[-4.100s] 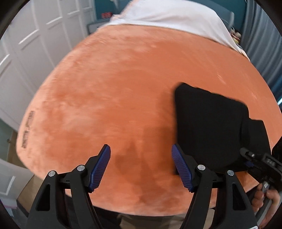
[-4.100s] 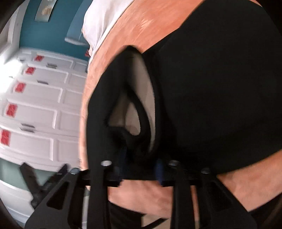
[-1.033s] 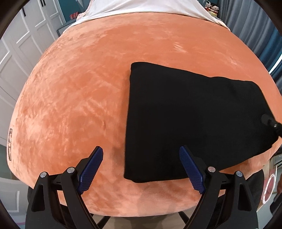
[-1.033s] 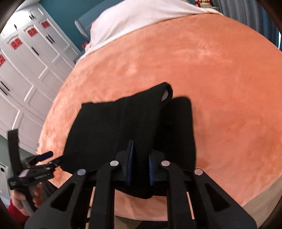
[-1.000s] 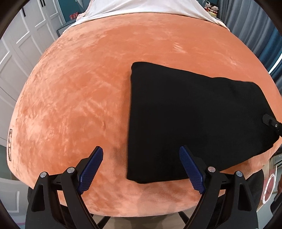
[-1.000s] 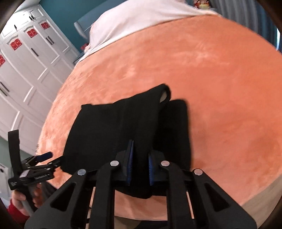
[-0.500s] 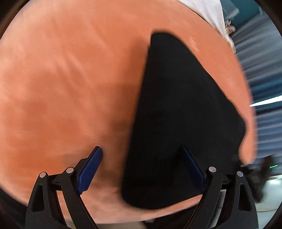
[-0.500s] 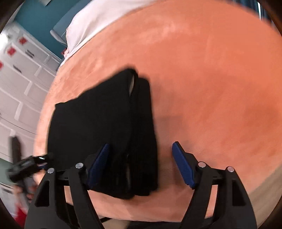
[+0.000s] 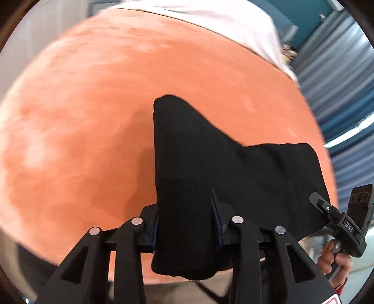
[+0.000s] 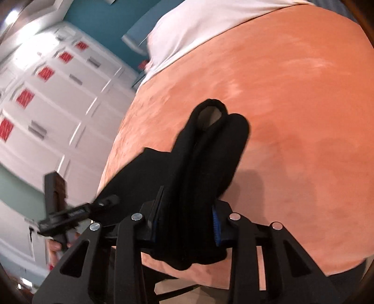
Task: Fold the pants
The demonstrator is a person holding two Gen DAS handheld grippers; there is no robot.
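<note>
Black pants (image 9: 210,163) lie folded on the orange bed cover (image 9: 81,117), their near edge bunched up and lifted. My left gripper (image 9: 185,224) has its jaws closing on the left near corner, and fabric fills the gap between the pads. My right gripper (image 10: 184,222) is closing on the thick folded layers of the pants (image 10: 210,152) at the right near end, cloth pressed between its blue pads. Each view shows the other gripper at the cloth's edge: the right gripper (image 9: 327,210) and the left gripper (image 10: 102,203).
A white sheet (image 9: 222,21) covers the far end of the bed. White wardrobe doors (image 10: 46,105) with red stickers stand on the left, and blue curtains (image 9: 339,81) hang on the right. A hand (image 9: 334,259) holds the right gripper's handle beyond the bed's near edge.
The left gripper moved in from wide open over the flat pants and closed on their near corner. The right gripper opened, shifted, and closed again on the folded end. The near edge has risen.
</note>
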